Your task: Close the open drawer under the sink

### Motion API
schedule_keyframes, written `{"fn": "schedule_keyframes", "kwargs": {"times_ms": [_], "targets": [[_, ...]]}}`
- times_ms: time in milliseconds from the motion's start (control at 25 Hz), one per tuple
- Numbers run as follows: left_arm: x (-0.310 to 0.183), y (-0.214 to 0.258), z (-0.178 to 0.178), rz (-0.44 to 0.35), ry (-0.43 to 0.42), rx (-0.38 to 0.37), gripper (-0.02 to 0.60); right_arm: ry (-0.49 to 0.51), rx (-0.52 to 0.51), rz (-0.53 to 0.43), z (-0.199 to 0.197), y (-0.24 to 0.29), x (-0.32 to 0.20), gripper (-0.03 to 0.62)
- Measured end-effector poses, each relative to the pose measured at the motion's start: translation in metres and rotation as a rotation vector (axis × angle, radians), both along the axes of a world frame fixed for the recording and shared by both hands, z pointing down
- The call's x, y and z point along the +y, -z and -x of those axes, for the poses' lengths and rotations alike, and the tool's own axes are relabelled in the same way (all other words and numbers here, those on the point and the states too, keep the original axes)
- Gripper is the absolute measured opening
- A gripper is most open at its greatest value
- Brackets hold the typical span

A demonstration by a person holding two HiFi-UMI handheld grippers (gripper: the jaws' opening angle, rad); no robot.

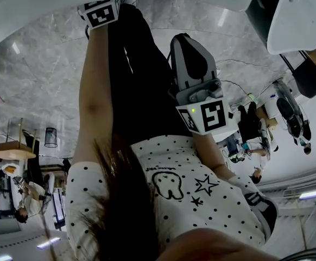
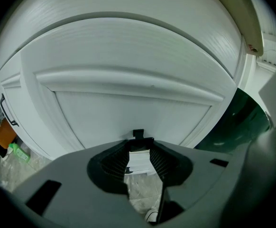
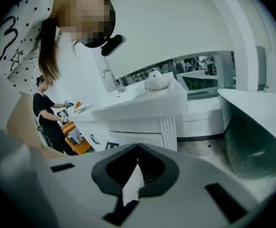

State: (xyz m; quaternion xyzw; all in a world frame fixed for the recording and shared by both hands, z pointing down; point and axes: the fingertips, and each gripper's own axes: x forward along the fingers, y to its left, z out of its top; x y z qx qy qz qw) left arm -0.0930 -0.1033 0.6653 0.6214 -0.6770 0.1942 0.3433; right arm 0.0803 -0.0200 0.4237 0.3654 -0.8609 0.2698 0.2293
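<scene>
Well, nearest, the left gripper [image 2: 139,147] has its grey jaws a narrow way apart with nothing between them. Just past their tips a small black tab [image 2: 138,133] sits against a white panelled wooden front [image 2: 128,110], which I take for the drawer under the sink. Whether it stands out or is already flush I can't tell; the push looks like what's left. Left of those jaws is one curved black handle [image 2: 5,110] on a neighbouring front.

The right gripper [image 3: 137,151] has its jaws pressed together, empty, well back. Beyond its tips stands one white sink cabinet [image 3: 142,106] with one chrome tap [image 3: 110,77] and one white rounded object [image 3: 157,80] on top. One person in black [image 3: 45,113] stands off to the left. Two grippers in all.
</scene>
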Motion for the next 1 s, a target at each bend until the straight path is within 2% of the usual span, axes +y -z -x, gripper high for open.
{"fn": "schedule_keyframes", "kwargs": {"times_ms": [1000], "targets": [[0.000, -0.003, 0.001, -0.013, 0.009, -0.003, 0.135, -0.003, 0.006, -0.017, -0.004, 0.001, 0.017, 0.014]]}}
